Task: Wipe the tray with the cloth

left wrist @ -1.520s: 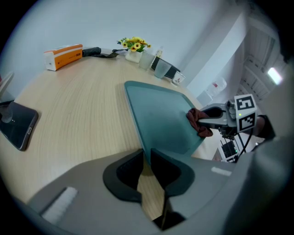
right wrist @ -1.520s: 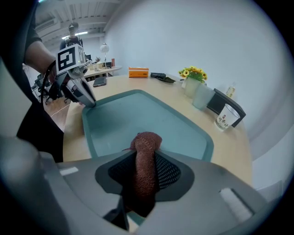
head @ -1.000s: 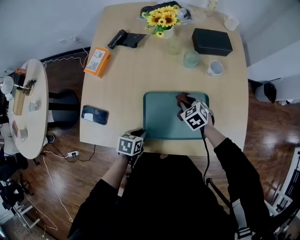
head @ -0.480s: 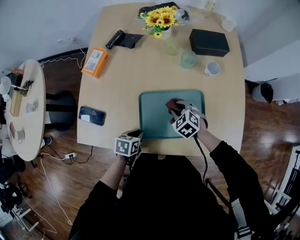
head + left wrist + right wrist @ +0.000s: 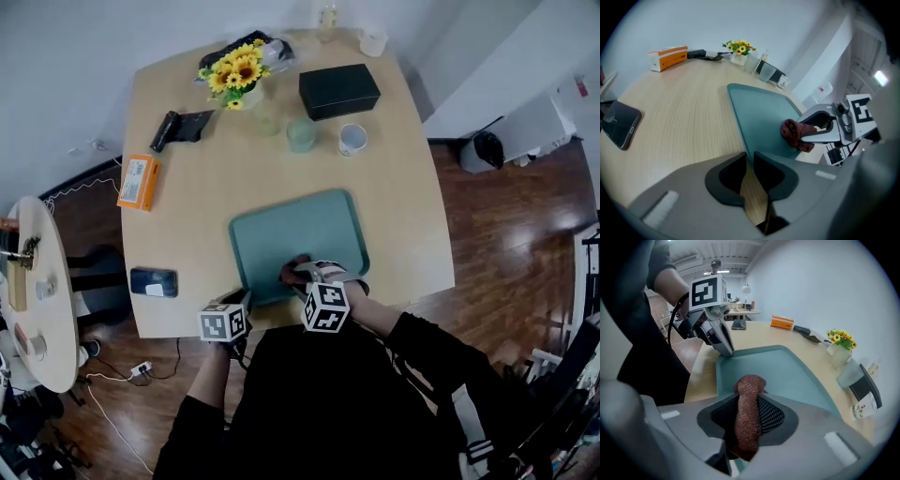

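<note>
Since a second ago my right claw (image 5: 300, 275) has dragged the cloth (image 5: 749, 399) from the far right corner of the tray (image 5: 281, 225) to its near edge, left of the middle. My head has swung too, so the counter (image 5: 187, 206) sits skewed in my view. The right claw is pinching the cloth, a rust-brown wad bunched upright between the pads. Its free end pokes past the tips and down onto the teal floor of the tray. My left claw (image 5: 749, 161) is pressed almost together at the tray's near left corner. As far as I can make out, it nips the rim there to pin the tray against the pull of the wiping.

I judge that I am mid-wipe, at the end of a stroke toward myself. To do it well, the cloth's loose end and not the hard tips should be what meets the tray. I should press lightly and evenly, and lay the next stroke just beside this one so no strip is skipped. The raised rim and the corners will need the cloth pushed right into them. The two claws are near each other now, so I should turn the stroke before they touch. The left one has to hold firm so the tray doesn't skate on the counter.
</note>
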### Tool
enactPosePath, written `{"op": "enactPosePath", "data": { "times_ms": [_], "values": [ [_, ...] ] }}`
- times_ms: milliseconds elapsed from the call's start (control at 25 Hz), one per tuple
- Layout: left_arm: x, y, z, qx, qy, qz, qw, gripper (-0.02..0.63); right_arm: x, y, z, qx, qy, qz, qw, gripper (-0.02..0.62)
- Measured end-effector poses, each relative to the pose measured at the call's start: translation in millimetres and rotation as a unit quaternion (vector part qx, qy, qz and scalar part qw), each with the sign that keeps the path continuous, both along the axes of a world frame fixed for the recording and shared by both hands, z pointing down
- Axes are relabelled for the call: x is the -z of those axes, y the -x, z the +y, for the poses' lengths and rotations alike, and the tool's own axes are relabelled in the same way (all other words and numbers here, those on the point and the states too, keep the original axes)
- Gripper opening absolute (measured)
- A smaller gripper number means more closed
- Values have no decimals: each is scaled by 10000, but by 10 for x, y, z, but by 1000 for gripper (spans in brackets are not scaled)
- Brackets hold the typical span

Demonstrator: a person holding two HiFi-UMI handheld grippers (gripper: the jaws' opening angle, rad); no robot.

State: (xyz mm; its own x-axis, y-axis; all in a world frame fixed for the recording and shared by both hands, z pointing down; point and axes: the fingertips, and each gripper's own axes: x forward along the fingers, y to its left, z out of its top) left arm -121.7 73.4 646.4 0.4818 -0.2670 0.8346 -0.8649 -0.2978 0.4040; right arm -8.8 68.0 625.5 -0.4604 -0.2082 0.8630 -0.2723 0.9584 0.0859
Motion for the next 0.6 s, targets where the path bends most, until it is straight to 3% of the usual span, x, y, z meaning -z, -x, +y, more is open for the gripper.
{"op": "enactPosePath", "data": {
  "times_ms": [320, 600],
  "values": [
    [45, -57, -2, -18, -52, 34, 10000, 34, 21, 53, -52, 355, -100, 139, 9992, 117],
    [76, -117, 20, -69, -22, 45, 10000, 34, 26, 157, -648, 526, -466, 225, 9973, 117]
  ]
}}
